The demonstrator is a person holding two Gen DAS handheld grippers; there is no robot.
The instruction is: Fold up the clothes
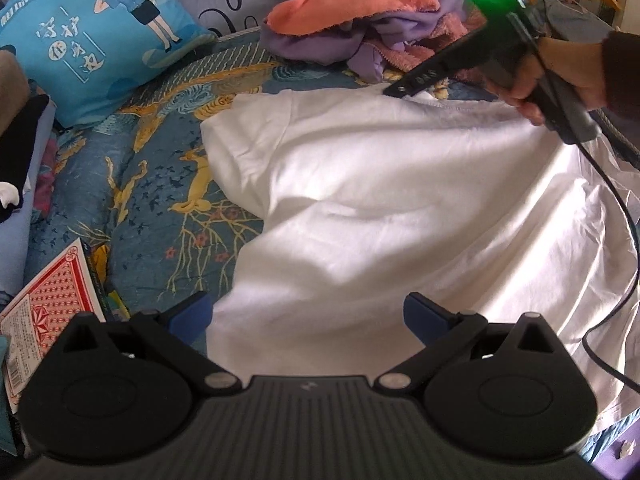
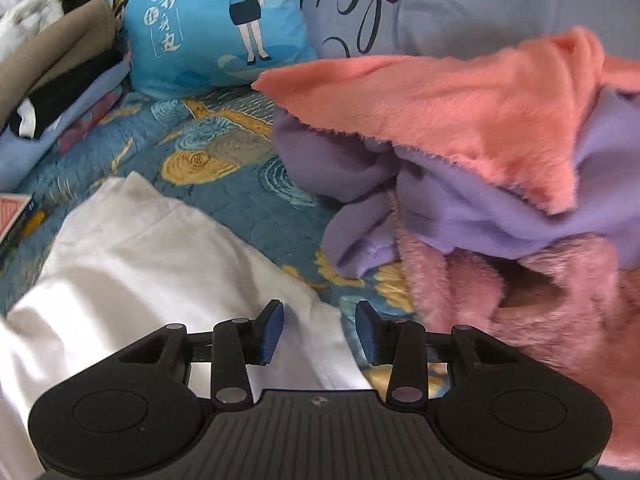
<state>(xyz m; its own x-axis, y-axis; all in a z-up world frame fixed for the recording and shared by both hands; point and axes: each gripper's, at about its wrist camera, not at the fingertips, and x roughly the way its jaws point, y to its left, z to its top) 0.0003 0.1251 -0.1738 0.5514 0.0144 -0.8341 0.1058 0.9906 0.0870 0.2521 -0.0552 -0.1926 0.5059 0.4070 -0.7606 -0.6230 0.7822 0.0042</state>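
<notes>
Shirt: a white T-shirt [image 1: 400, 200] spread on the bed, back-lit in patches, soft creases running across it, one sleeve [image 1: 248, 136] folded out toward the patterned cover, neckline at the far edge.
Left gripper: the left gripper [image 1: 308, 316] hangs over the near part of the shirt, blue fingers [image 1: 192, 312] wide apart — nothing between them, white cloth below the gap.
Right gripper: the right gripper [image 2: 319, 334] sits at the shirt's far edge, fingers [image 2: 272, 332] parted with a clear gap; the shirt's edge lies under the left-hand pad, bedcover shows under the other, and neither pad presses on cloth.
Seen from the left: the right gripper's black fingers tip down at the collar area, a hand [image 1: 560, 76] in a dark sleeve wrapped round the handle, green light glowing on top, cable [image 1: 624, 216] trailing across the shirt.
Pile: a heap of peach, lilac and pink fleece clothes [image 2: 500, 160] just beyond the shirt — apart from it.
Bed: blue bedcover [image 1: 160, 208] with gold deer and branches.
Around: a blue cartoon cushion [image 1: 108, 28], a red-patterned card box [image 1: 48, 304] at the near left edge.
</notes>
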